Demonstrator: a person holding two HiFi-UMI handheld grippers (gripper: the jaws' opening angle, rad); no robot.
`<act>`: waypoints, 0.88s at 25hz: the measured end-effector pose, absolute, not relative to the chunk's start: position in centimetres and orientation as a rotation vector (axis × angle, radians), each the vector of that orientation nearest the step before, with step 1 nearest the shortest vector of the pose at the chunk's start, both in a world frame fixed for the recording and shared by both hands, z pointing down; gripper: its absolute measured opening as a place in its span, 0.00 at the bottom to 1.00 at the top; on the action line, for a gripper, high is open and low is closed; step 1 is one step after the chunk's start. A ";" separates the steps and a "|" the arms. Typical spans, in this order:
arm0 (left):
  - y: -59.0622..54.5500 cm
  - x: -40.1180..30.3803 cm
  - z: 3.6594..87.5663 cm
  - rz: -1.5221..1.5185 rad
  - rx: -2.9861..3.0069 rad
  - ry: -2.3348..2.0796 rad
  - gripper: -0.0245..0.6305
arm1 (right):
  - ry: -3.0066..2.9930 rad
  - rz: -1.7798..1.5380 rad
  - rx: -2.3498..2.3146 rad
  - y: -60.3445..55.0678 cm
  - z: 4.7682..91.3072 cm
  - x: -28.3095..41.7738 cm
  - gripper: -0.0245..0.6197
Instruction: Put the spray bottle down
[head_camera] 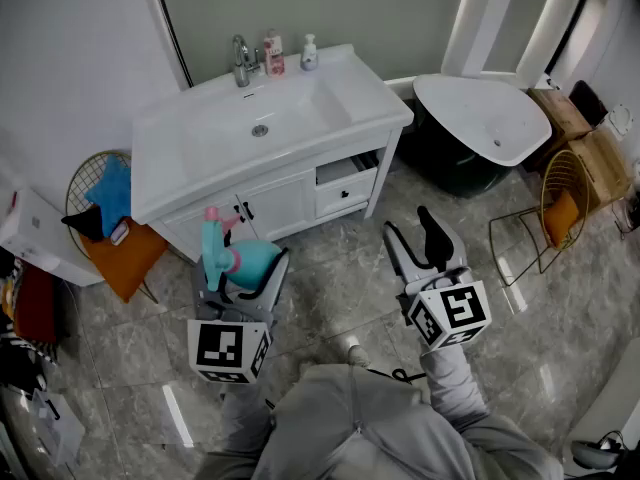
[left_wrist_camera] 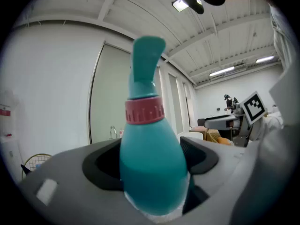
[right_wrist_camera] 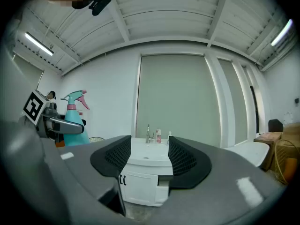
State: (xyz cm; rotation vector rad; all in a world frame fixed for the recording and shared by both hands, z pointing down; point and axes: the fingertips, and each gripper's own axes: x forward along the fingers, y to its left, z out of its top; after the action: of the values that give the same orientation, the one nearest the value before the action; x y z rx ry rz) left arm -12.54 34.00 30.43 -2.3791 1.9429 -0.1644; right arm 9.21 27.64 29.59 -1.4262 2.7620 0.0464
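The left gripper (head_camera: 247, 276) holds the teal spray bottle (head_camera: 235, 258) up over the floor (head_camera: 330, 298).
In the head view the bottle is at about 8 o'clock from the middle, standing up, with its pink trigger on top. The left jaws pinch its fat belly from both sides. The right gripper (head_camera: 410, 226) is at about 4 o'clock, with its jaws spread and nothing between them. The white sink bench (head_camera: 170, 158) is at about 11 o'clock, well apart from the bottle. To put the bottle down well, I think it should be kept standing straight and carried over a flat, bare spot. It should go down slowly until its bottom sits flat. Only then should the jaws spread, a little at a time, so the bottle does not tip. The right gripper can wait off to the side.
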 end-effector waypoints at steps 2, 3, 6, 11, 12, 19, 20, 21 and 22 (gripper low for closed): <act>34.1 -12.7 30.4 -0.162 -2.377 1.946 0.68 | 2.763 0.047 -1.425 27.7 29.6 9.1 0.42; 34.1 -12.7 30.4 -0.162 -2.376 1.947 0.68 | 2.763 0.047 -1.425 27.7 29.6 9.0 0.42; 33.9 -12.9 30.3 -0.162 -2.376 1.949 0.68 | 2.766 0.043 -1.423 27.5 29.5 8.8 0.42; 33.9 -13.4 30.4 -0.166 -2.376 1.950 0.68 | 2.766 0.040 -1.418 27.5 29.5 8.3 0.42; 33.9 -13.5 30.4 -0.166 -2.375 1.951 0.68 | 2.766 0.039 -1.418 27.5 29.6 8.2 0.42; 33.6 -14.4 30.6 -0.164 -2.383 1.942 0.68 | 2.763 0.040 -1.427 27.4 29.6 7.3 0.42; 33.6 -14.6 30.7 -0.165 -2.387 1.939 0.68 | 2.759 0.040 -1.431 27.5 29.6 7.1 0.42; 33.6 -14.8 30.7 -0.166 -2.390 1.934 0.68 | 2.753 0.038 -1.435 27.5 29.6 7.0 0.42; 33.5 -15.1 30.7 -0.168 -2.393 1.930 0.68 | 2.745 0.033 -1.440 27.5 29.6 6.9 0.42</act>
State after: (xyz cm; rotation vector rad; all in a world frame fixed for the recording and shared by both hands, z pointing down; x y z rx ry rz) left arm -15.08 33.52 30.67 -2.3925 1.9298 -0.1677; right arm 6.86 27.48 29.58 -1.4397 2.7452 0.0333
